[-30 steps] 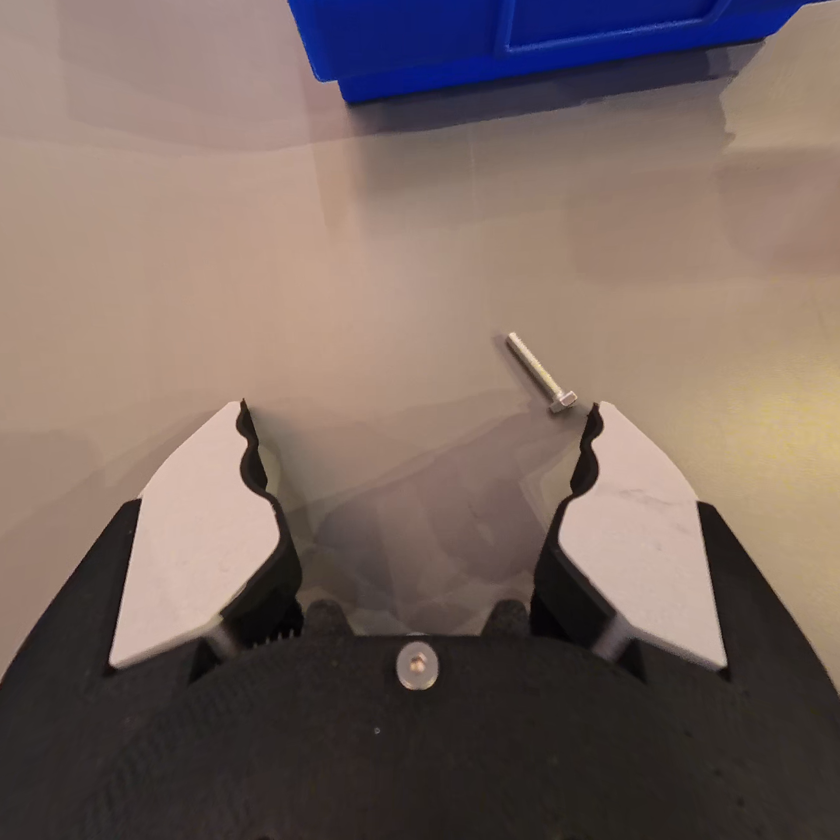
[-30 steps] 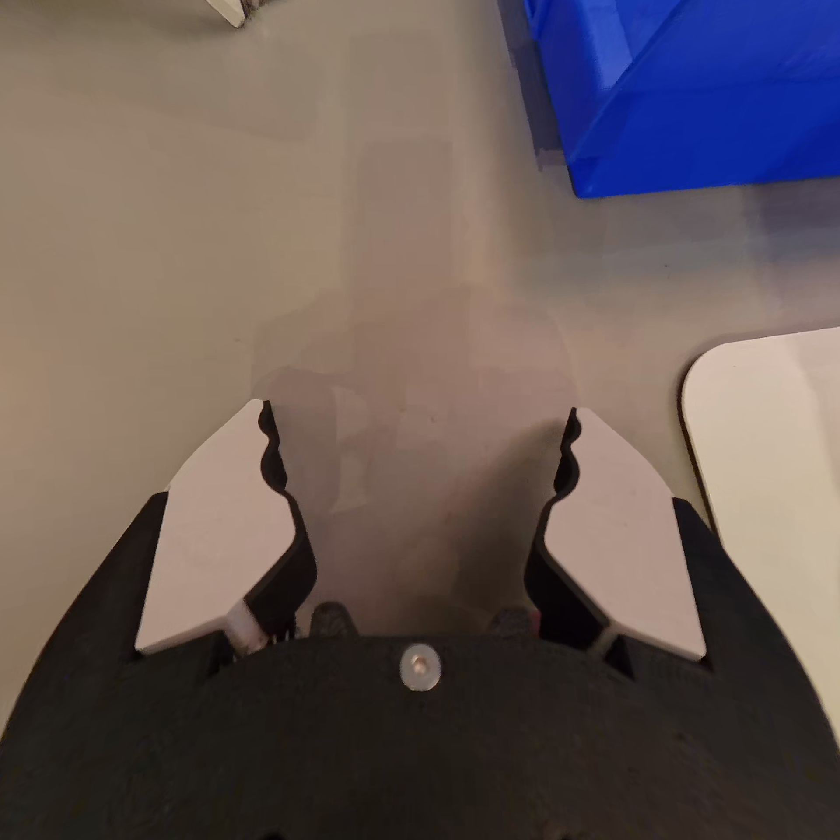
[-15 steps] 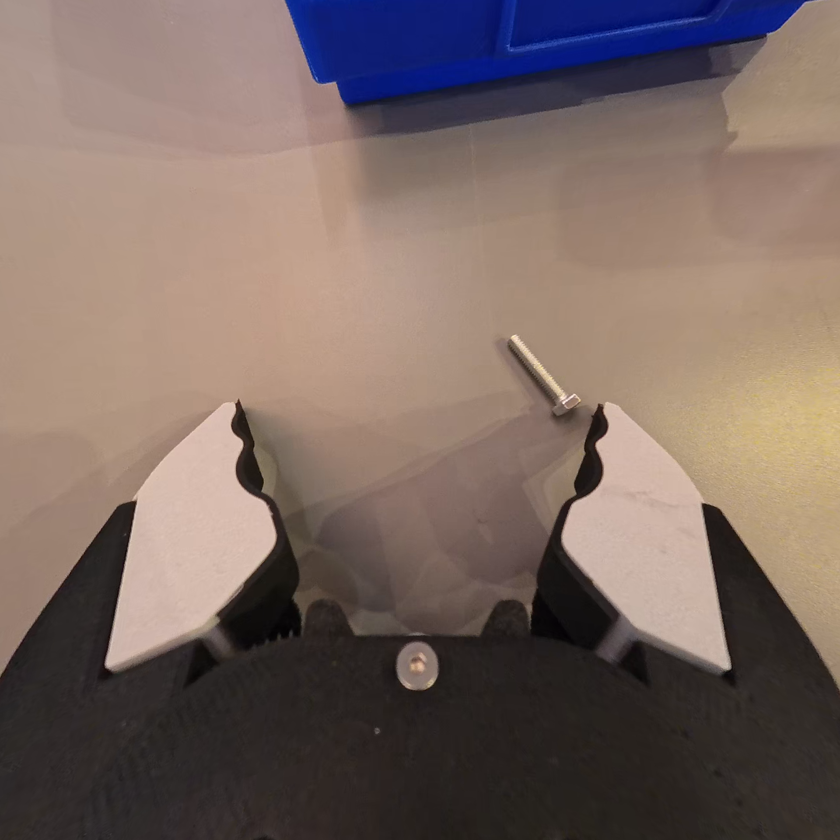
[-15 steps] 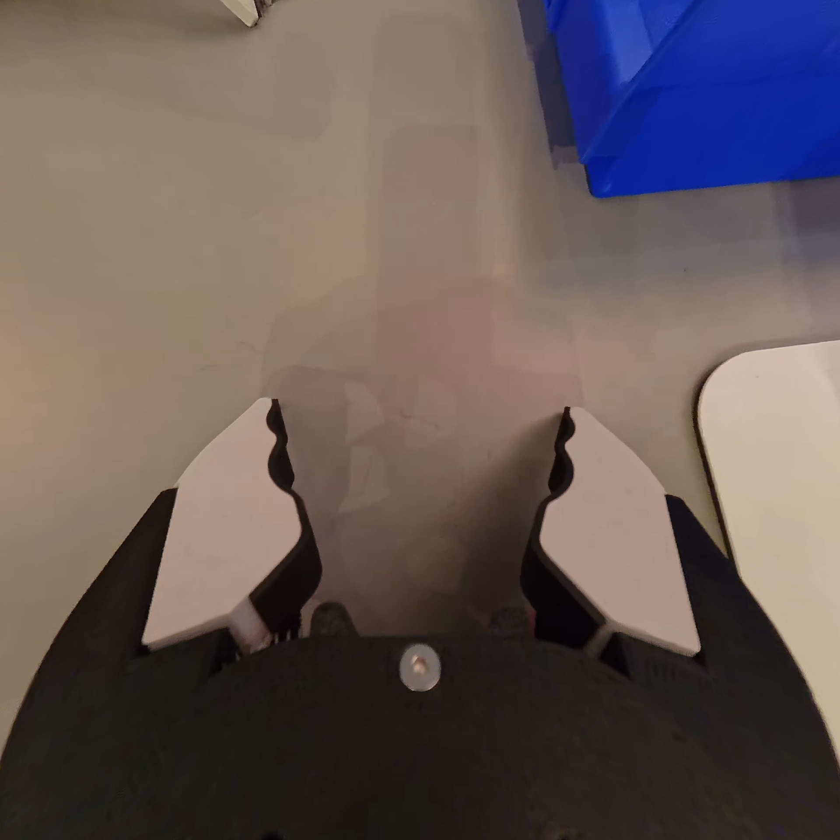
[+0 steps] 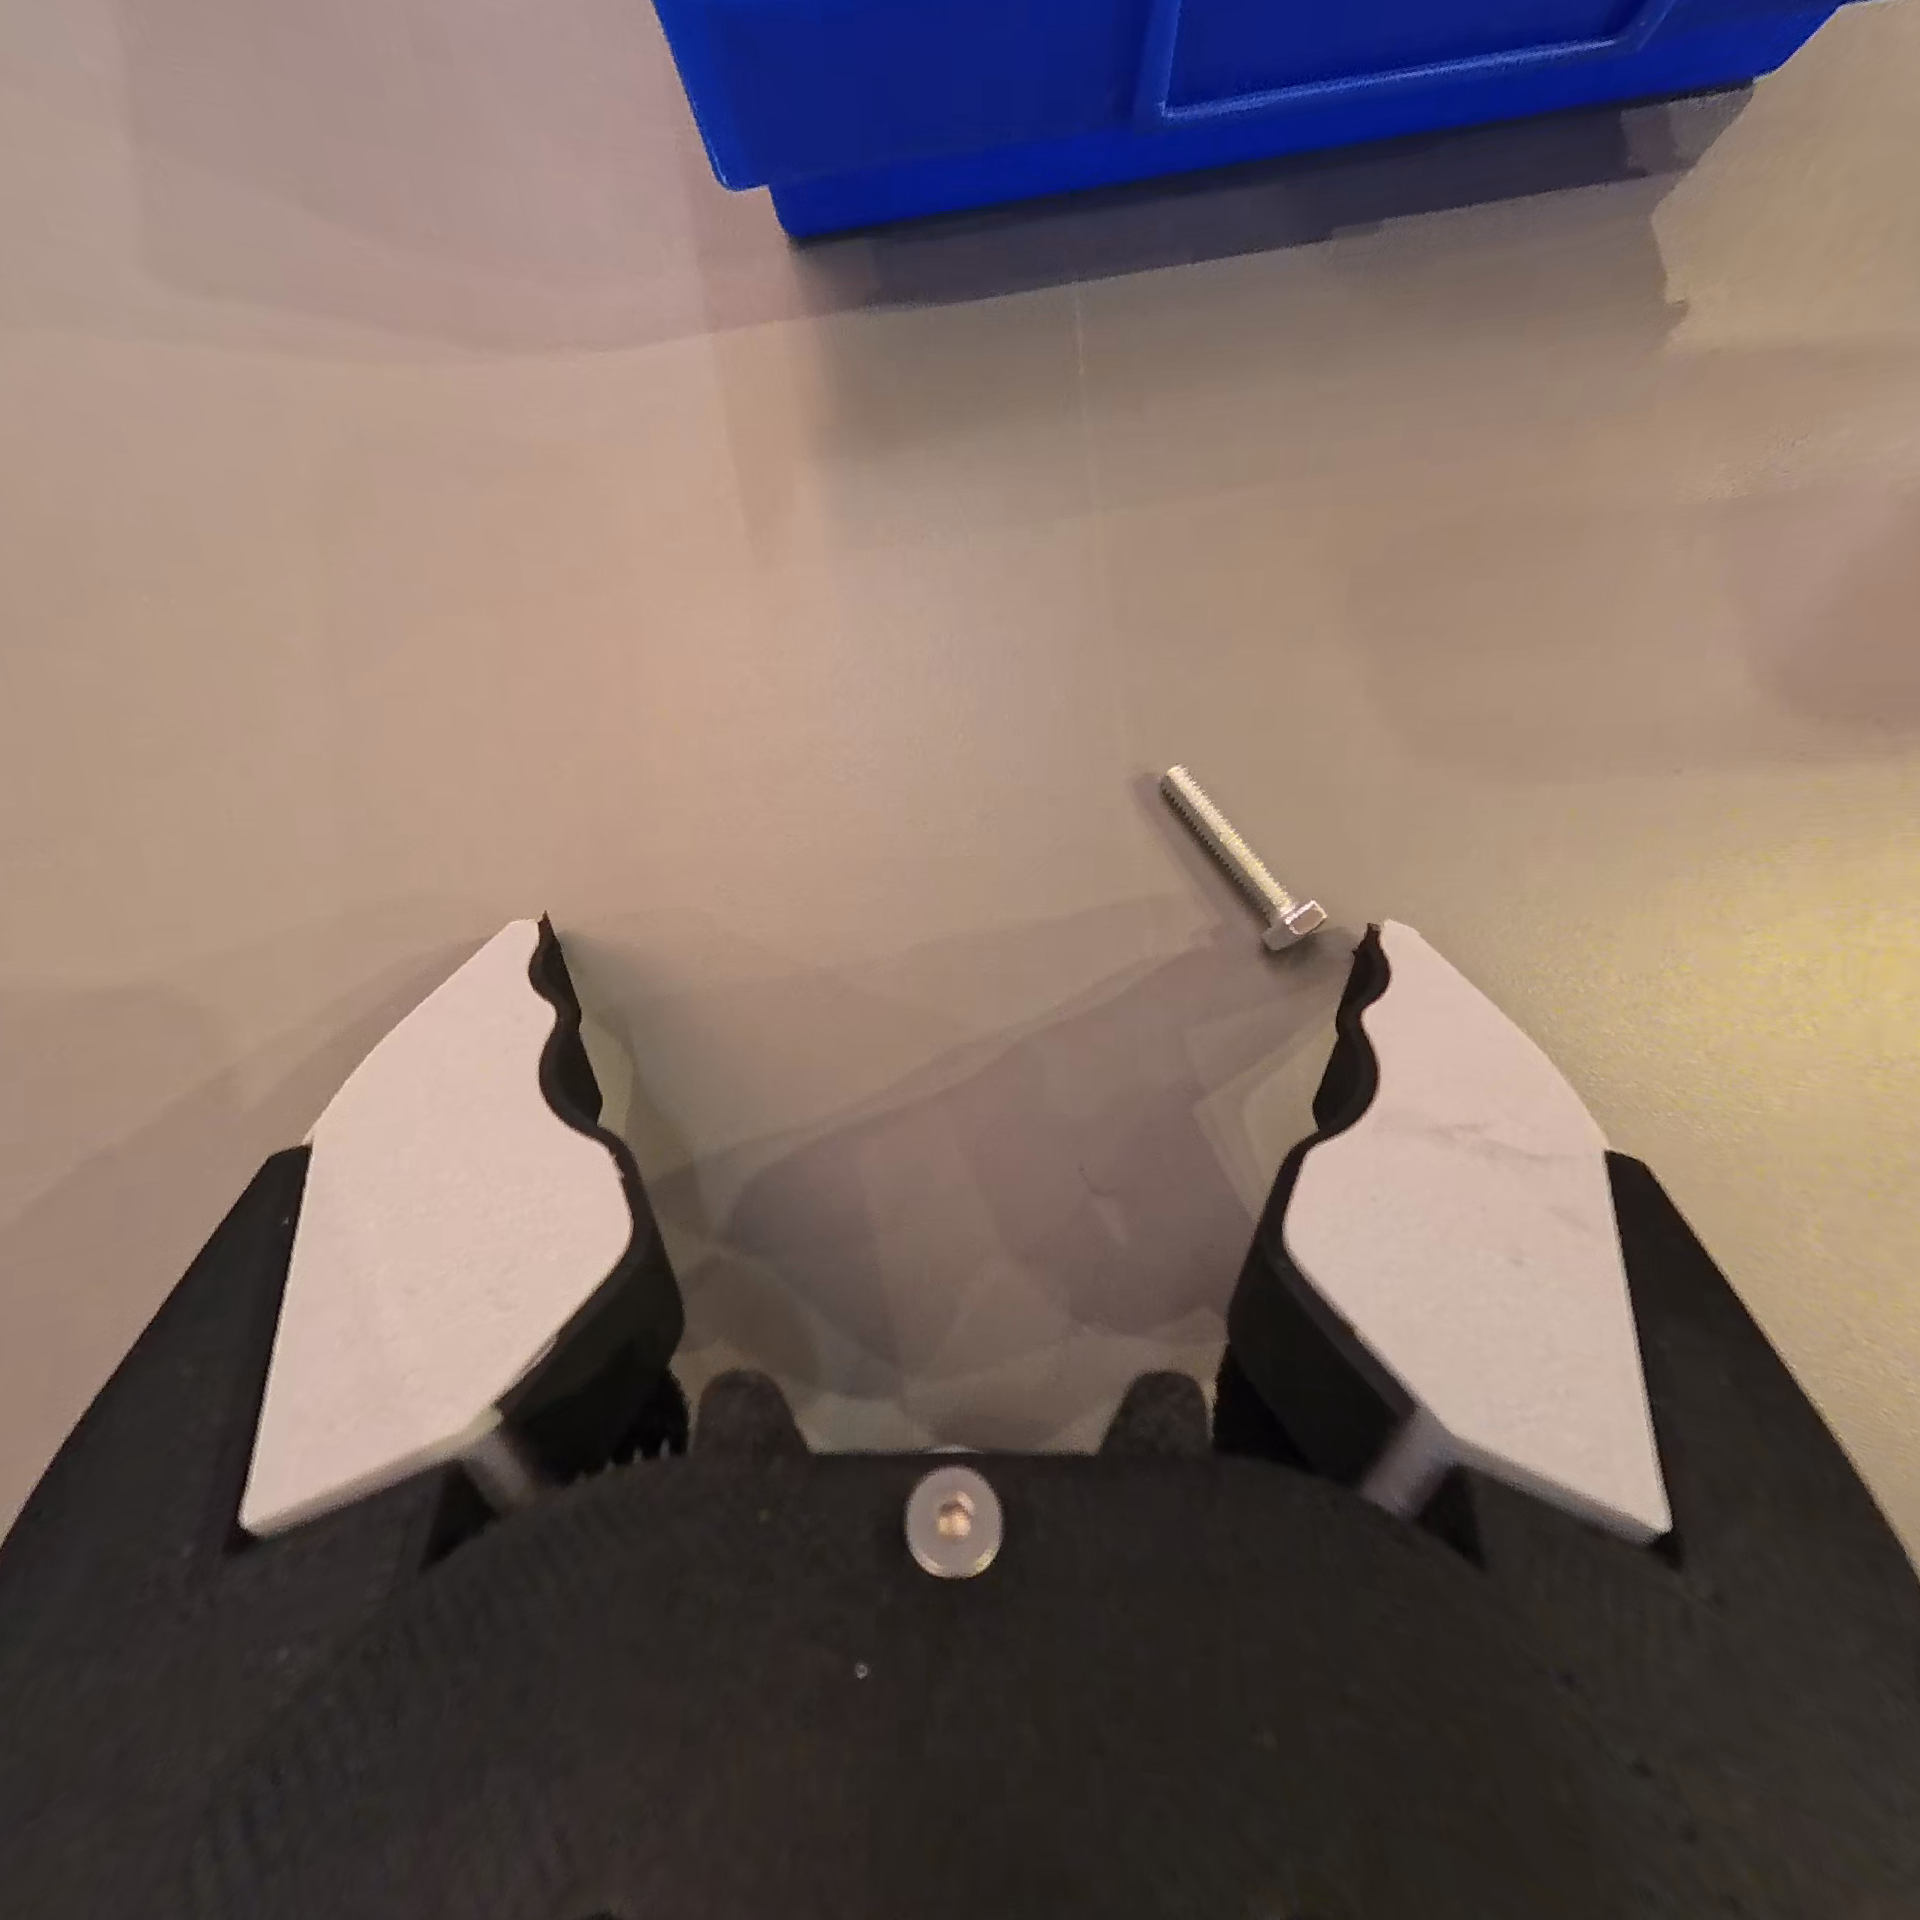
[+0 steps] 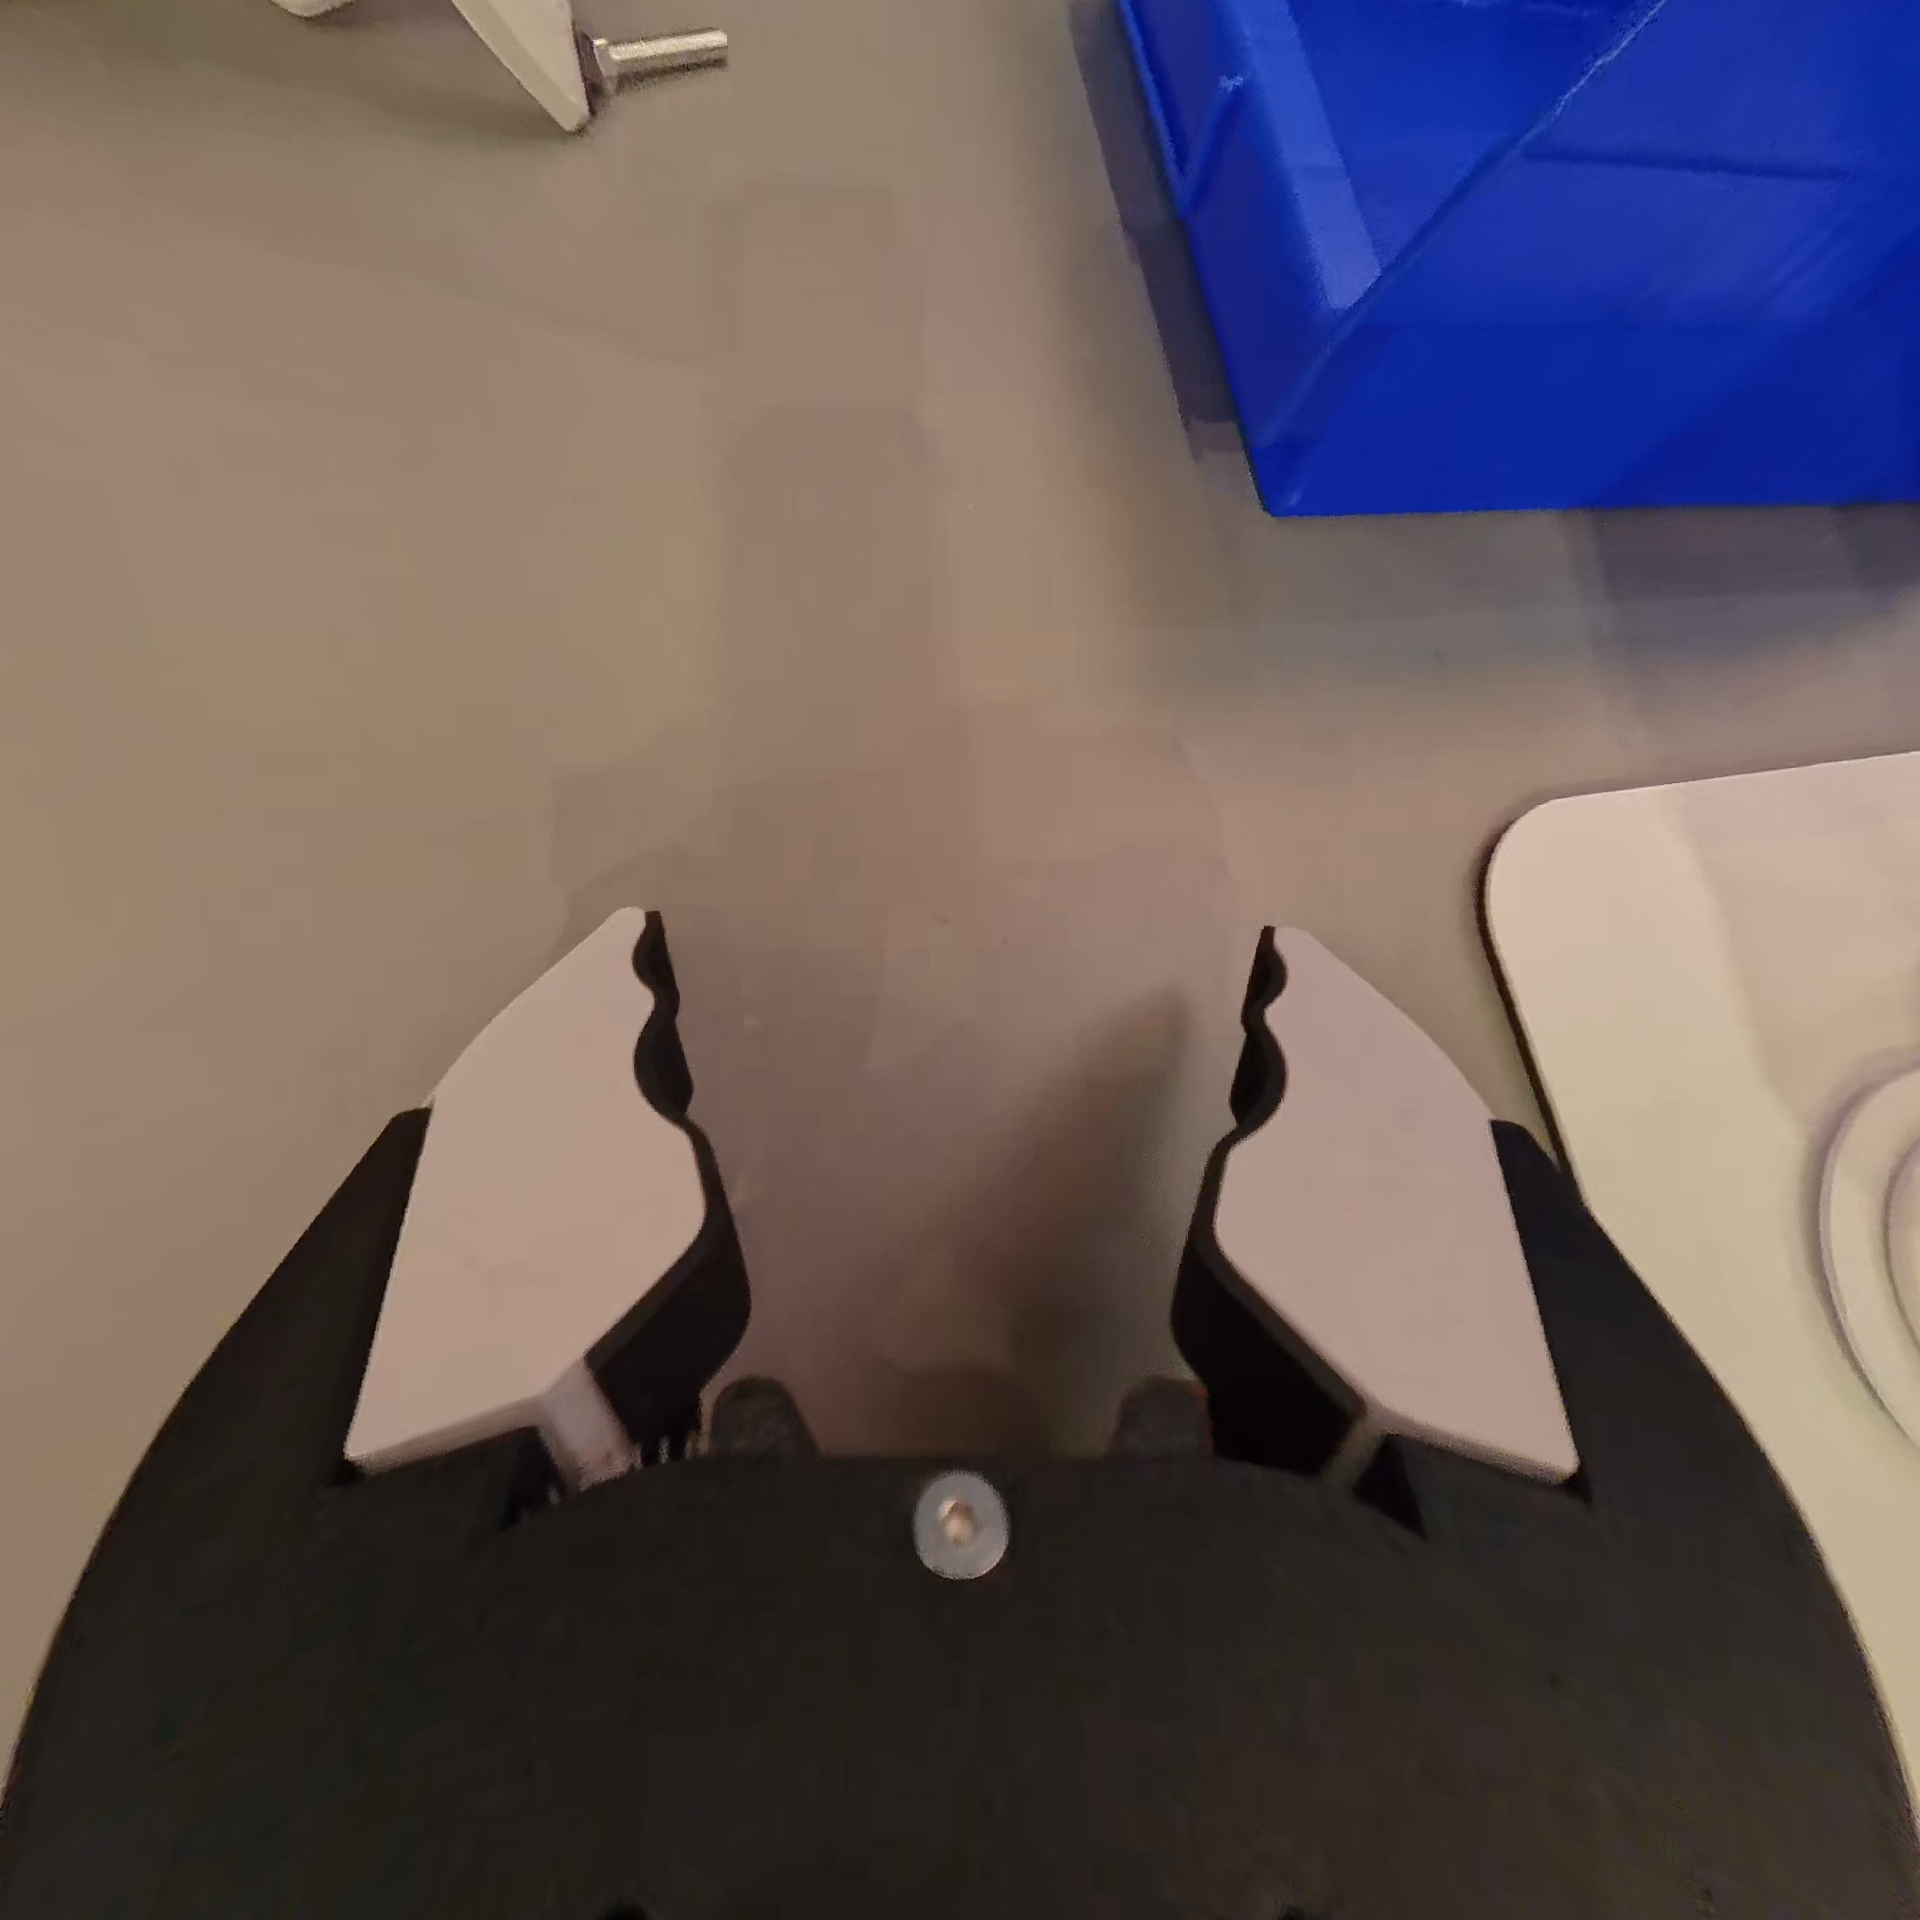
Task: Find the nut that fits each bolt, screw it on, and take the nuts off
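A small silver bolt (image 5: pixel 1236 857) lies flat on the grey table, its head just ahead of my left gripper's right fingertip (image 5: pixel 1377 940), apart from it. My left gripper (image 5: pixel 956 930) is wide open and empty above the table. My right gripper (image 6: pixel 956 925) is open and empty over bare table. In the right wrist view the same bolt (image 6: pixel 655 50) shows at the top left, next to a white fingertip of the left gripper (image 6: pixel 540 73). No nut is in view.
A blue plastic bin (image 5: pixel 1195 94) stands at the far side of the table; it also shows in the right wrist view (image 6: pixel 1558 260). A white board with rounded corner (image 6: pixel 1714 987) lies at the right, with a white round rim (image 6: pixel 1860 1247) on it.
My right gripper's jaws have narrowed a little and it has shifted, so the bin moved in its view and the bolt with the left fingertip came into sight. My left gripper has hardly moved.
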